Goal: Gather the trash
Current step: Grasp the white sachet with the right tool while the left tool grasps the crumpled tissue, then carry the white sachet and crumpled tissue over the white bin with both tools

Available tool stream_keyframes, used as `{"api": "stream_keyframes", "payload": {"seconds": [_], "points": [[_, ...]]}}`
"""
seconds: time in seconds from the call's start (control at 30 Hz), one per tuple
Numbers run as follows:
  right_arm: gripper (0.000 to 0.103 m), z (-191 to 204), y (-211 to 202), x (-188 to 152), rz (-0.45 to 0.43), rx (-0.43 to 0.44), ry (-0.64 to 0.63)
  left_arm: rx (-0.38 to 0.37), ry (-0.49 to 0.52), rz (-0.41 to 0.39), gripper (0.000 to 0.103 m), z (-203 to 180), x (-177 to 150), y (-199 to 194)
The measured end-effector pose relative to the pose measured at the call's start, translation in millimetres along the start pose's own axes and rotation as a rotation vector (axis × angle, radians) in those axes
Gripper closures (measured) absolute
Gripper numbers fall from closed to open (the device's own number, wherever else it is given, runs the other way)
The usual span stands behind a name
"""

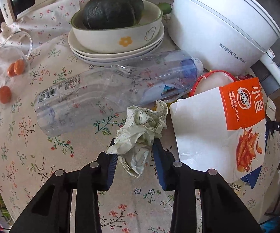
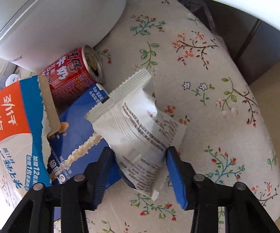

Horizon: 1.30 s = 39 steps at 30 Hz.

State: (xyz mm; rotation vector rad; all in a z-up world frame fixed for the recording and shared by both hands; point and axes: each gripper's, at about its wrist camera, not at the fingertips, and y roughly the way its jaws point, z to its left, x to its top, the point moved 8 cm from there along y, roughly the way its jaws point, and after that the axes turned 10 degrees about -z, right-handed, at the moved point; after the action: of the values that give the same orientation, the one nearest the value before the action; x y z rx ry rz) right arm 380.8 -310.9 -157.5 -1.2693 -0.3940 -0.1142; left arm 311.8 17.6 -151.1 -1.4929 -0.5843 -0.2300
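Note:
A crumpled, pale printed paper [image 1: 140, 136] lies on the floral tablecloth [image 1: 77, 151], and my left gripper [image 1: 134, 143] is shut on its near end, with both blue pads against it. Behind it lies an empty clear plastic bottle [image 1: 108, 91] on its side. To the right is a torn orange-and-white snack box [image 1: 217, 126]. In the right wrist view, my right gripper [image 2: 139, 149] is shut on a white snack packet [image 2: 140, 128], with a pad on each side. Left of it are a blue snack box [image 2: 81, 141], a red drink can [image 2: 75, 75] on its side and the torn box [image 2: 13, 120].
A white electric pot [image 1: 217, 23] stands at the back right. A bowl [image 1: 116, 33] holding a dark pumpkin sits on stacked plates at the back. A glass mug [image 1: 19, 42] and small orange fruits [image 1: 3, 95] are at the left. The table's edge [image 2: 272, 136] curves close on the right.

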Motion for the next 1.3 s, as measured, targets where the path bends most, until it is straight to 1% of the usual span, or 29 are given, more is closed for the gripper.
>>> {"api": "stream_keyframes", "payload": {"seconds": [0.13,0.17,0.27,0.33,0.47,0.57,0.73,0.87,1.03,1.2,1.3], "points": [[0.063,6.0,-0.9,-1.1,0.032,0.019,-0.029,0.041,0.038,-0.016,0.072,-5.6,-3.2,-4.7],[0.067,5.7,-2.2,-1.3,0.036,0.016,-0.033,0.045,0.049,-0.022,0.073,-7.1,-3.2,-6.3],[0.075,7.1,-7.5,-2.2,0.029,-0.006,-0.062,0.057,0.07,-0.047,0.074,-11.7,-6.2,-15.2],[0.077,8.4,-11.6,-6.7,0.022,-0.008,-0.069,0.064,0.08,-0.058,0.074,-9.9,-8.7,-22.2],[0.08,9.5,-18.1,-19.1,0.003,-0.008,-0.078,0.075,0.079,-0.063,0.074,-4.5,-16.5,-34.3],[0.081,12.2,-29.3,-29.7,-0.007,-0.017,-0.099,0.121,0.116,-0.081,0.074,-2.9,-19.1,-45.3],[0.081,31.4,-50.2,-53.0,0.001,0.024,-0.15,0.129,0.105,-0.085,0.074,-3.5,-29.8,-64.0],[0.081,50.7,-58.1,-71.4,0.001,0.044,-0.193,0.141,0.111,-0.105,0.074,-8.2,-37.8,-80.3],[0.081,73.7,-64.0,-95.2,-0.039,0.085,-0.204,0.105,0.122,-0.137,0.074,-22.2,-53.1,-107.6],[0.081,93.0,-73.1,-125.8,-0.104,0.062,-0.259,0.053,0.149,-0.152,0.074,-41.5,-71.8,-129.1],[0.081,98.4,-79.0,-138.8,-0.137,0.05,-0.269,0.039,0.157,-0.156,0.074,-45.4,-75.6,-136.7]]}}
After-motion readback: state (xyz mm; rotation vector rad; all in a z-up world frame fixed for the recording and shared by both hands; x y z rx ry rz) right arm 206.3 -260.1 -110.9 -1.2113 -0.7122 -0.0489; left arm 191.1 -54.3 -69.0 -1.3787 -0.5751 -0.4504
